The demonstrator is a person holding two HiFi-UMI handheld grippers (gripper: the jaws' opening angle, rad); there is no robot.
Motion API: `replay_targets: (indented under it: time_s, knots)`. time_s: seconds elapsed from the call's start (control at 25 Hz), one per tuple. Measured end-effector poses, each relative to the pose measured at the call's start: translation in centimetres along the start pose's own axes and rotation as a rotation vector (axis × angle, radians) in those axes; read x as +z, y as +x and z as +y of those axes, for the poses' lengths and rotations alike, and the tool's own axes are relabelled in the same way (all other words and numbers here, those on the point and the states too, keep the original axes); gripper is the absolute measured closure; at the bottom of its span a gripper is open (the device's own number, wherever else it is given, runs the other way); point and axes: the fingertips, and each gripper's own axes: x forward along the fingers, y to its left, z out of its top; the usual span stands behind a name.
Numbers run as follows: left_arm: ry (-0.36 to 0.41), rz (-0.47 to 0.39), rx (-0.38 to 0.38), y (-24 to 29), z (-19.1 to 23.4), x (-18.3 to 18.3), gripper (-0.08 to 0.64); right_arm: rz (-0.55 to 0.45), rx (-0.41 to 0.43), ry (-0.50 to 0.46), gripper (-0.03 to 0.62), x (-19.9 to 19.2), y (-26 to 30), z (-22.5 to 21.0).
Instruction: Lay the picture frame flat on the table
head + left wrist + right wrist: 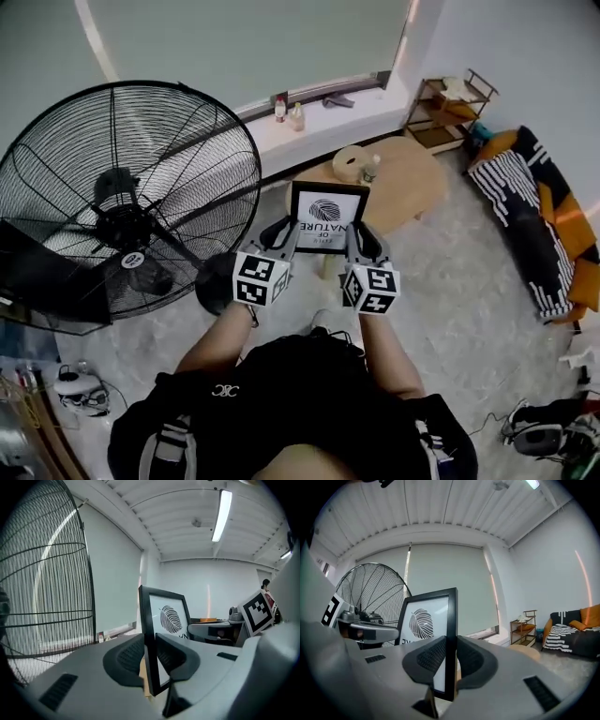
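Observation:
A black picture frame (327,216) with a white leaf print is held in the air above the near end of the low wooden table (412,178), its face toward me. My left gripper (284,233) is shut on the frame's left edge (146,634). My right gripper (357,236) is shut on its right edge (451,634). In both gripper views the frame stands upright between the jaws, which press on its two sides.
A large black floor fan (122,202) stands close on the left. On the table sit a tape roll (348,164) and a small bottle (369,169). A window ledge (319,108), a small shelf (448,108) and a striped sofa (539,220) lie beyond.

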Motion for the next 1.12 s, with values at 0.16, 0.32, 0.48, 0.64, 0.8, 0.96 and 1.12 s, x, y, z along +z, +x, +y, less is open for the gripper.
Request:
replay_targets:
  time_s: [0.16, 0.32, 0.48, 0.64, 0.8, 0.96, 1.12]
  knots:
    - [-0.016, 0.019, 0.013, 5.7, 1.4, 0.9, 0.471, 0.029, 0.017, 0.003, 0.503, 0.7, 5.0, -3.6]
    - [-0.034, 0.034, 0.026, 12.5, 2.8, 1.2, 0.471, 0.058, 0.033, 0.003, 0.503, 1.1, 10.6, -7.8]
    - [-0.046, 0.057, 0.042, 19.2, 5.7, 1.7, 0.471, 0.087, 0.046, 0.018, 0.503, 1.3, 17.2, -11.0]
    - [-0.057, 0.093, 0.049, 20.8, 6.0, 1.1, 0.471, 0.122, 0.065, 0.040, 0.503, 0.8, 18.8, -12.0]
    - [-0.079, 0.143, 0.035, 21.3, 7.1, -0.9, 0.471, 0.168, 0.053, 0.065, 0.503, -1.4, 19.6, -11.6]
    - [-0.107, 0.202, -0.014, 25.4, 10.0, -4.0, 0.471, 0.234, 0.006, 0.102, 0.503, -4.9, 23.6, -12.9]
    - [-0.138, 0.287, -0.045, 28.2, 10.4, -6.6, 0.471, 0.318, -0.023, 0.154, 0.503, -7.8, 25.2, -14.5]
